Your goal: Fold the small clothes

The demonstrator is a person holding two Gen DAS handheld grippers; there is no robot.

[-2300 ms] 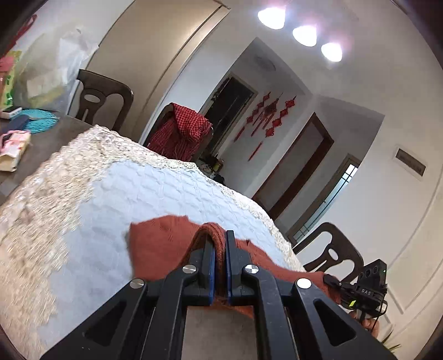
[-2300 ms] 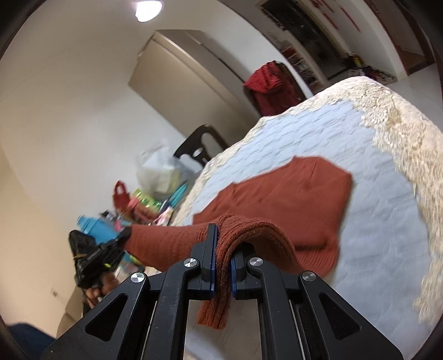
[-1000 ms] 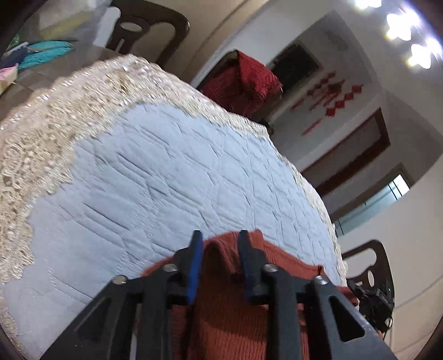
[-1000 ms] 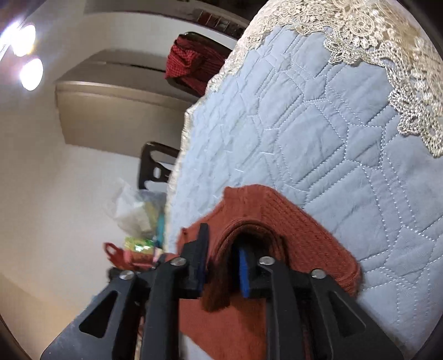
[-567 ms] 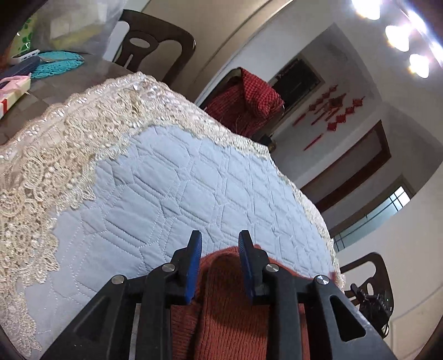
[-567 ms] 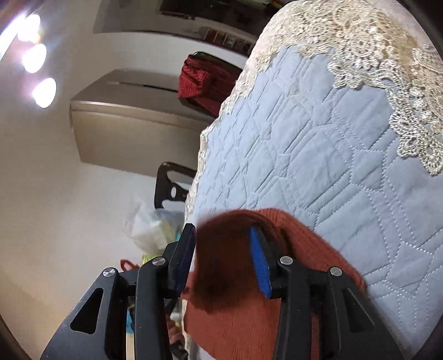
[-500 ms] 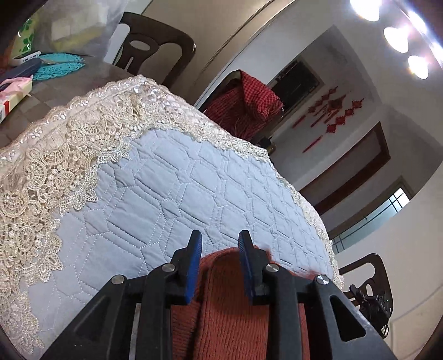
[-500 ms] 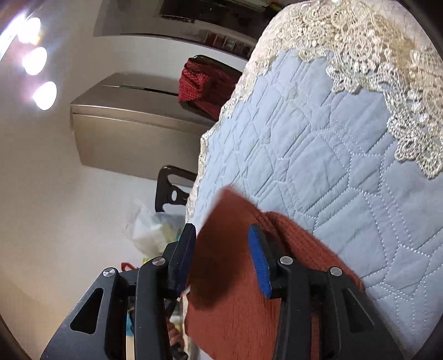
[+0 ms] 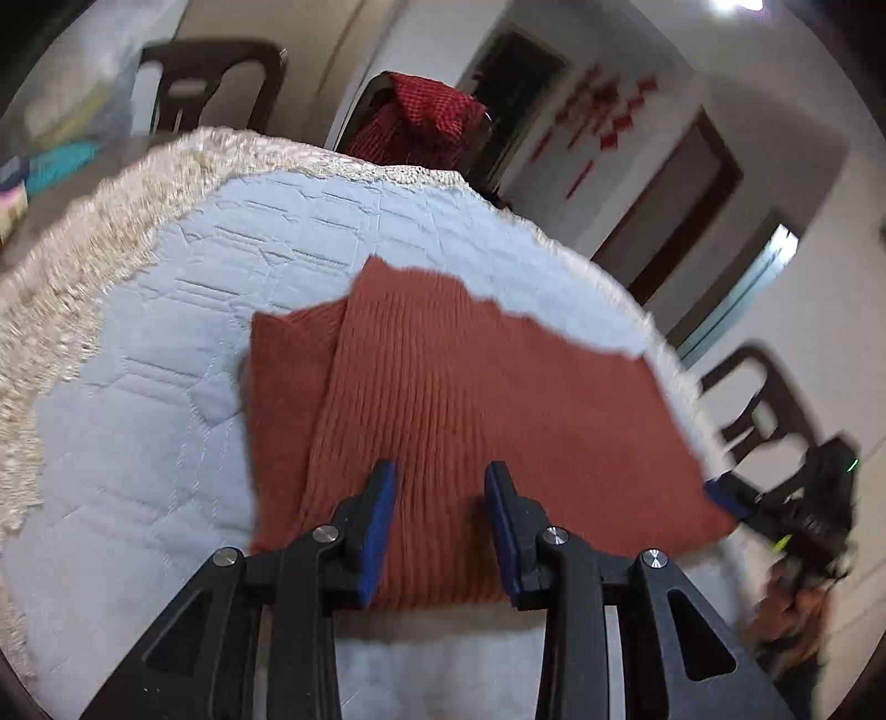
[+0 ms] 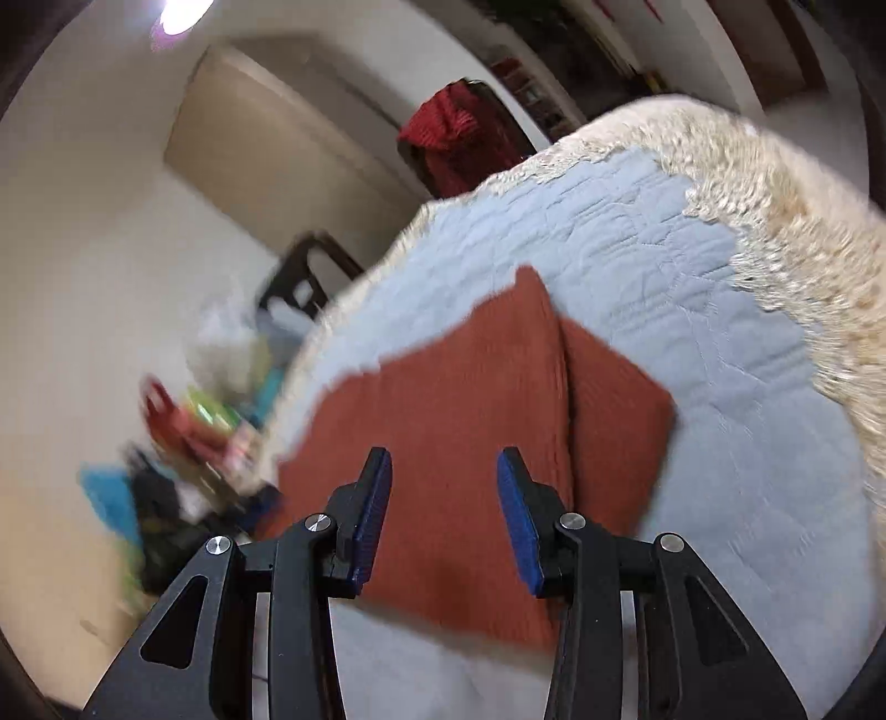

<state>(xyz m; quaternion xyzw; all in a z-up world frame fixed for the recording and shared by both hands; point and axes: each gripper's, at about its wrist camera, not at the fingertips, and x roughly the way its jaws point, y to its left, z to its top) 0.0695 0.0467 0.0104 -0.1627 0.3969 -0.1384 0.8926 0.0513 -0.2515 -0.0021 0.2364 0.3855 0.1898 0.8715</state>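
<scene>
Now that both jaws have spread and let go, the sweater [image 9: 470, 399] lies folded on the bench [image 9: 166, 421], left gripper [image 9: 440, 526] and right gripper [image 10: 443, 515] backing off toward 6 o'clock.

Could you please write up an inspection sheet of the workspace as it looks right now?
Surface: blue quilted cover with a cream lace border.
Job's things: rust knit garment lies flat on the cover, one layer folded over another, no gripper holding it.
Clutter: blurred colourful items beyond the table's far side; cannot identify them.
Grippers: left gripper open above the garment's near edge; right gripper open above the garment, its blue-padded fingers apart.
Cables: nothing seen.
Surroundings: dark chair; red cloth draped on another chair; red wall decorations; ceiling light.
</scene>
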